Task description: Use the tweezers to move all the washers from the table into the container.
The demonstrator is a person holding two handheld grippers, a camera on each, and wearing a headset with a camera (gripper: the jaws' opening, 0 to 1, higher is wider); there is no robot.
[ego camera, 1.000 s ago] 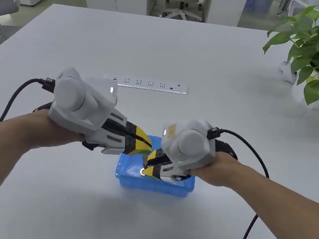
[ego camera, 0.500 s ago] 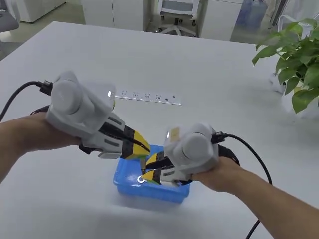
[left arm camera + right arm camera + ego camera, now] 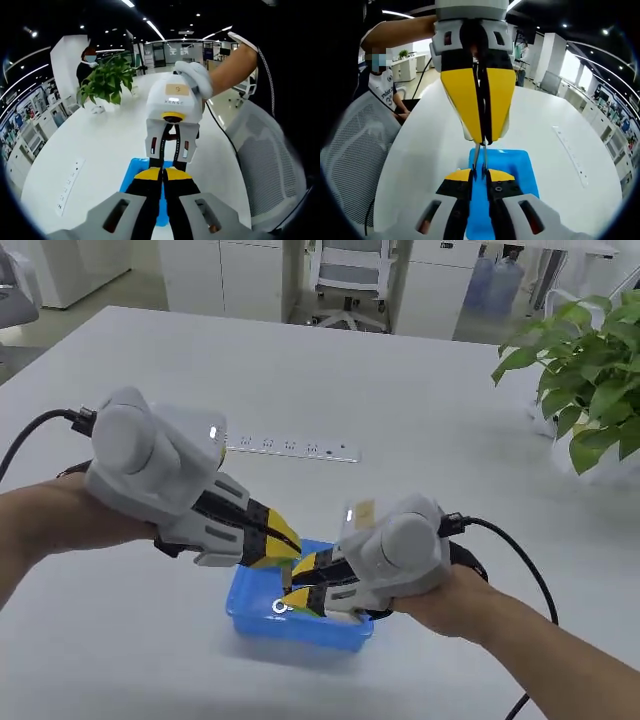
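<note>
Far left in the head view: left tongs (image 3: 285, 540), pressed together on the handle end of the tweezers (image 3: 480, 150), plainest in the right gripper view. Long axis of the tweezers along the line from one pair of tongs to the other, tips toward the right tongs (image 3: 298, 583). Directly beneath those tips: the blue container (image 3: 248, 592), on the counter (image 3: 120, 660) between both hands. Inside it, in its left half: one pale ring (image 3: 280, 607), probably a washer, too small to confirm. Right tongs narrowly apart, one jaw on each side of the tweezers' tips; touching or not, cannot tell. Judging from this: tips over the container, so probably a short drop straight down next, with the left hand carrying the tool and the right hand nearer the tips. Count: two tongs, one tweezers, one container, one ring, one power strip (image 3: 290, 447), one plant (image 3: 590, 390) far right.
</note>
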